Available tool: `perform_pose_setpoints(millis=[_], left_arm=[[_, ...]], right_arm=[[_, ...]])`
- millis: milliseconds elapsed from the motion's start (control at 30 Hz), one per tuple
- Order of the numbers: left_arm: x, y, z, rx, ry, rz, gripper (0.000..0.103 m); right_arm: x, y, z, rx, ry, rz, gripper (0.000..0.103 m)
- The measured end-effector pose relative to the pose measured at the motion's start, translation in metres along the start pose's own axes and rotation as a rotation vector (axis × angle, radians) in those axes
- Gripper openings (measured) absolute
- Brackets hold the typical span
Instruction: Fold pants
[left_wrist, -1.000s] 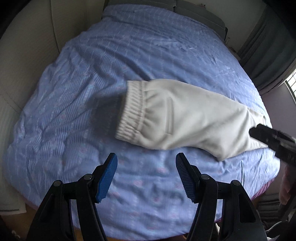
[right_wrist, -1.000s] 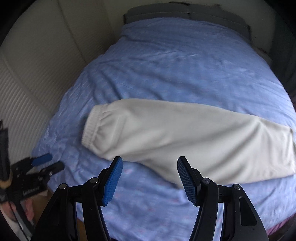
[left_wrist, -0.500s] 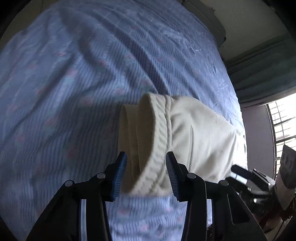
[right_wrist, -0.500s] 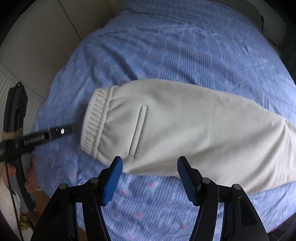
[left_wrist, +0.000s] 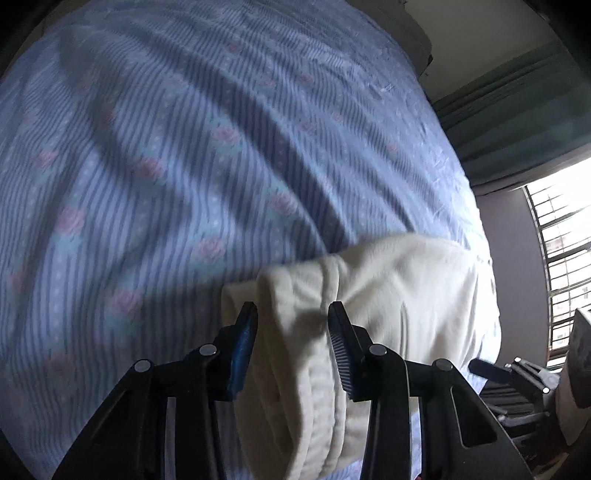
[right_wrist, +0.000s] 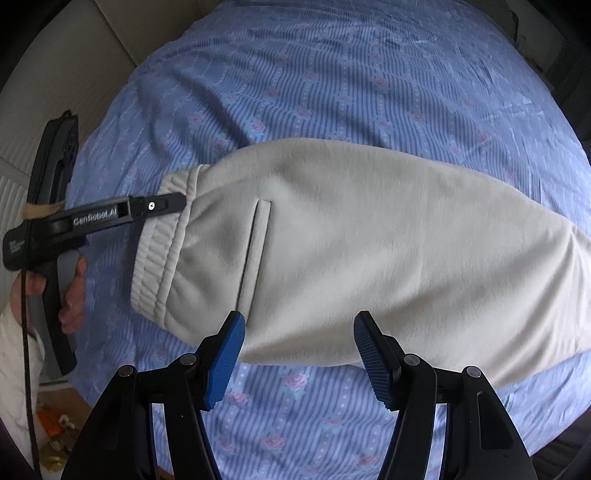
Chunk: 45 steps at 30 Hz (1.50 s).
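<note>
Ahead of both grippers, a bed (right_wrist: 332, 74) in blue striped sheets is carrying cream pants (right_wrist: 369, 240). The left gripper (left_wrist: 291, 325) has just been closing, its jaws pinching the bunched waistband (left_wrist: 295, 369). The right gripper (right_wrist: 299, 332) is hanging released just above the pants' near edge.

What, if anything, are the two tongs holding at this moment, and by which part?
The left tongs have been closing around the pants at the ribbed waistband, apparently gripping it. The right tongs are open, holding nothing.
</note>
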<state>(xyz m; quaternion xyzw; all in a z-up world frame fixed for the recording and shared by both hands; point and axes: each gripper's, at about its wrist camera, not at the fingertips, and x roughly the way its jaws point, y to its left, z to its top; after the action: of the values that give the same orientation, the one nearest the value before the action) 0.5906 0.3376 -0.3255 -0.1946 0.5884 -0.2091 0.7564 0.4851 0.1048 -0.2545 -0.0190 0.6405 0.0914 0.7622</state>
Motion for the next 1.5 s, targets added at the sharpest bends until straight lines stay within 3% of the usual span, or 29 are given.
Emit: perform_pose_setpoints(millis=[167, 367, 433, 500, 733, 767, 833, 1033, 1133, 1233, 1367, 1433, 1500], left_arm=[[0.017, 0.004, 0.013, -0.002, 0.029, -0.004, 0.042], [0.028, 0.019, 0.012, -0.094, 0.045, -0.066, 0.042], [0.028, 0.021, 0.009, -0.132, 0.073, -0.128, 0.039], [0.027, 0.019, 0.003, -0.135, 0.11, -0.208, 0.029], [0.027, -0.007, -0.029, -0.078, 0.22, -0.344, 0.028], [0.027, -0.007, -0.031, -0.088, 0.22, -0.326, 0.027], [0.028, -0.003, -0.031, -0.116, 0.218, -0.287, 0.013], [0.003, 0.009, -0.03, -0.168, 0.199, -0.183, 0.009], [-0.025, 0.019, -0.025, -0.187, 0.147, -0.191, 0.009], [-0.02, 0.022, -0.021, -0.157, 0.168, -0.138, 0.011], [0.01, 0.016, -0.019, -0.124, 0.252, -0.02, 0.022], [0.0, 0.006, -0.017, -0.106, 0.235, 0.018, 0.045], [-0.022, -0.007, -0.016, -0.062, 0.154, 0.076, 0.064]], right_arm=[[0.004, 0.0, 0.007, 0.008, 0.007, 0.008, 0.063], [0.007, 0.002, 0.013, 0.005, 0.017, 0.016, 0.063], [0.008, 0.002, 0.014, 0.005, 0.021, 0.023, 0.063], [0.009, 0.003, 0.015, 0.004, 0.023, 0.035, 0.063], [0.008, 0.01, 0.016, -0.034, 0.017, 0.068, 0.063], [0.008, 0.011, 0.016, -0.035, 0.02, 0.07, 0.063], [0.01, 0.01, 0.015, -0.032, 0.027, 0.073, 0.063], [0.008, 0.008, 0.011, -0.02, 0.03, 0.075, 0.063], [0.003, 0.006, 0.011, -0.011, 0.017, 0.08, 0.063], [-0.003, 0.004, 0.011, 0.001, -0.007, 0.087, 0.063], [-0.003, 0.003, 0.009, 0.007, -0.016, 0.076, 0.063], [-0.006, -0.001, 0.006, 0.018, -0.024, 0.078, 0.063], [-0.009, -0.004, 0.004, 0.025, -0.032, 0.08, 0.063]])
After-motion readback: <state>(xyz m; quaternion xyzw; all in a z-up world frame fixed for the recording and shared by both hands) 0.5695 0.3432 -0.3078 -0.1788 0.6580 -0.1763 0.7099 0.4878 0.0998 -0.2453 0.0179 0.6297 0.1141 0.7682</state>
